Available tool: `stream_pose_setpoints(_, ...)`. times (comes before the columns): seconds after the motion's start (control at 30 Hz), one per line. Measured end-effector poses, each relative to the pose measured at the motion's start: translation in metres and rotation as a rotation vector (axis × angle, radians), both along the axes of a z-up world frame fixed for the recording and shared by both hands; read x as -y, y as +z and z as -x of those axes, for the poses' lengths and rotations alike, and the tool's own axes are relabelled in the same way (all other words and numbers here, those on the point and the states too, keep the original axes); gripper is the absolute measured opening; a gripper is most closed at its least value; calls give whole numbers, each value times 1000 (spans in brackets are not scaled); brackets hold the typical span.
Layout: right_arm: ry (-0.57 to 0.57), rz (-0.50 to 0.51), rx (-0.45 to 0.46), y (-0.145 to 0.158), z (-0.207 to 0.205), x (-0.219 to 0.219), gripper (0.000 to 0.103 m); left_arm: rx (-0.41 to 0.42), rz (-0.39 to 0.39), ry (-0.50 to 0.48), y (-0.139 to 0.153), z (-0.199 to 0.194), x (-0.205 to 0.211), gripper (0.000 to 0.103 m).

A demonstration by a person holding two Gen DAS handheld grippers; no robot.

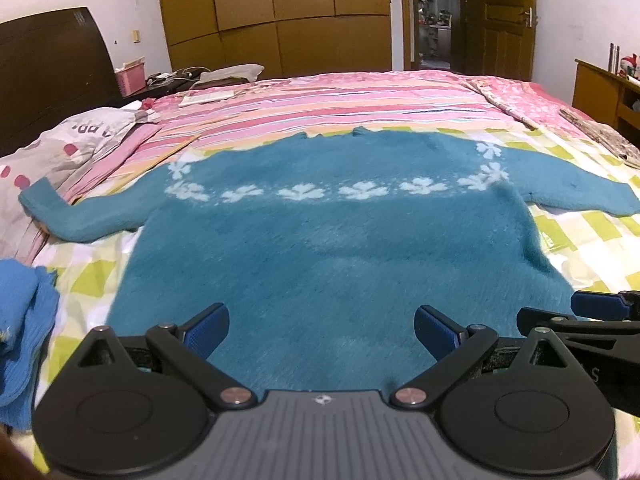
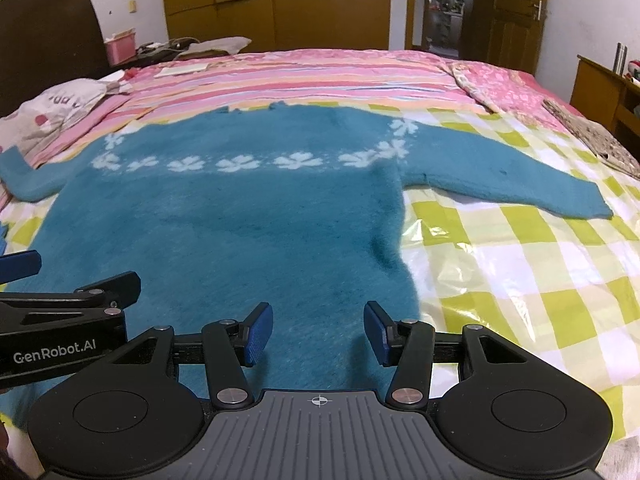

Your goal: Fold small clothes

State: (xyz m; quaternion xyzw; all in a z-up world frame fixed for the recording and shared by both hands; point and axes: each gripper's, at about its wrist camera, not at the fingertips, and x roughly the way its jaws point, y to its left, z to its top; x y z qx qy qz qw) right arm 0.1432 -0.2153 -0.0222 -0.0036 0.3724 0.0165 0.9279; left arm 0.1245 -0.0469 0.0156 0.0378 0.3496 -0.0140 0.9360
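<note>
Left wrist view has my left gripper (image 1: 322, 332) wide apart and empty over the hem of the teal sweater (image 1: 320, 240), which lies flat on the bed (image 2: 520, 248) with sleeves out. My right gripper (image 2: 319, 334) is spread too, gripping nothing. My guess: that fuzzy knit on the slick plastic sheet slides or bunches if I pinch only one layer.

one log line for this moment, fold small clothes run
stage: pre-fold | teal sweater: flat on bed, sleeves spread | left hand-held gripper: open above hem | right hand-held gripper: open above hem | grasp: none
</note>
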Motion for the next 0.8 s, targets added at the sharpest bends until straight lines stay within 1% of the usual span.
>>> stream_pose_setpoints(0.17,-7,-9,6,2,-5,3,48,-11,10,-11,1,-8,5,103)
stream_pose_setpoints(0.33,-14,-23,6,4,-9,5,48,-41,40,-12,-1,-15,4,103)
stream_pose_setpoints(0.8,-20,-31,-3,0,-17,4,48,-76,57,-4,-7,-25,2,103)
